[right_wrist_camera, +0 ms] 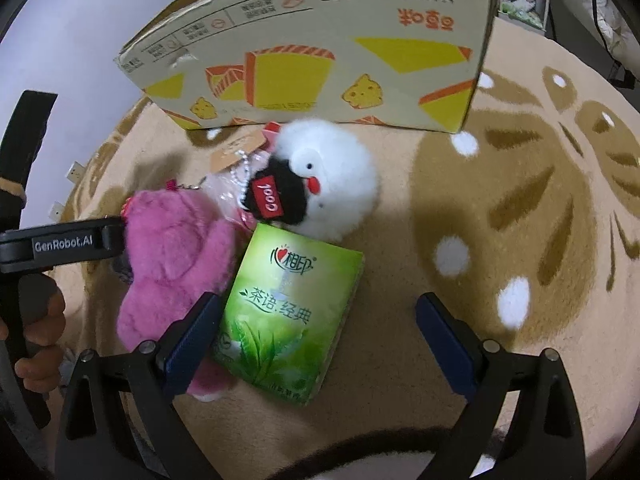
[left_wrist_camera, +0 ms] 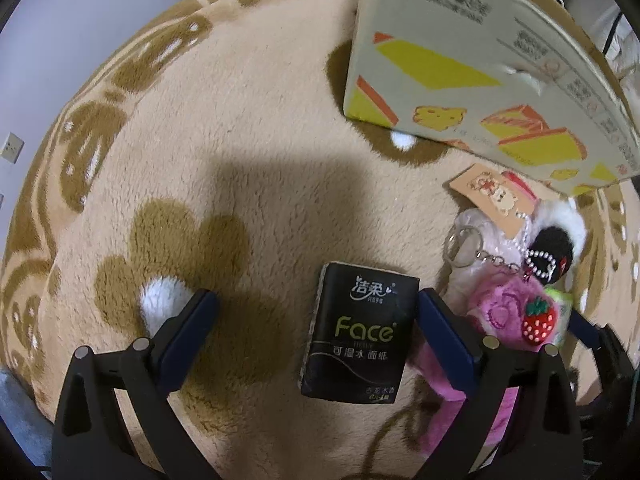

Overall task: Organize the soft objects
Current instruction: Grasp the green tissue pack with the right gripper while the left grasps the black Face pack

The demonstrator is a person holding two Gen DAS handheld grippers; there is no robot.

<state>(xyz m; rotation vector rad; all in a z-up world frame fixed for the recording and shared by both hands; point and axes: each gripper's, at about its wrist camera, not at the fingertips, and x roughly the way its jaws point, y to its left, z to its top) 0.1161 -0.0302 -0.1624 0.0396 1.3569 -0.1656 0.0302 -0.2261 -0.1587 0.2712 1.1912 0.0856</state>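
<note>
Both tools stand wide and hold nothing. The left tool (left_wrist_camera: 318, 312) brackets a black tissue pack (left_wrist_camera: 356, 334) lying flat on the plush rug (left_wrist_camera: 240, 120), the pack sitting close to its right finger with a wide gap on the other side. The right tool (right_wrist_camera: 318, 312) hovers over a green tissue pack (right_wrist_camera: 288, 314), which leans against a pink plush toy (right_wrist_camera: 172, 248) and lies just below a white fluffy bird (right_wrist_camera: 336, 176). The cardboard box (right_wrist_camera: 320, 60) stands beyond them, probably the place for these things. For a clean pick, each tool should be centred over its pack before closing, squeezing across the short sides; the right one should keep its left finger clear of the pink fur so the toy is not dragged along.
</note>
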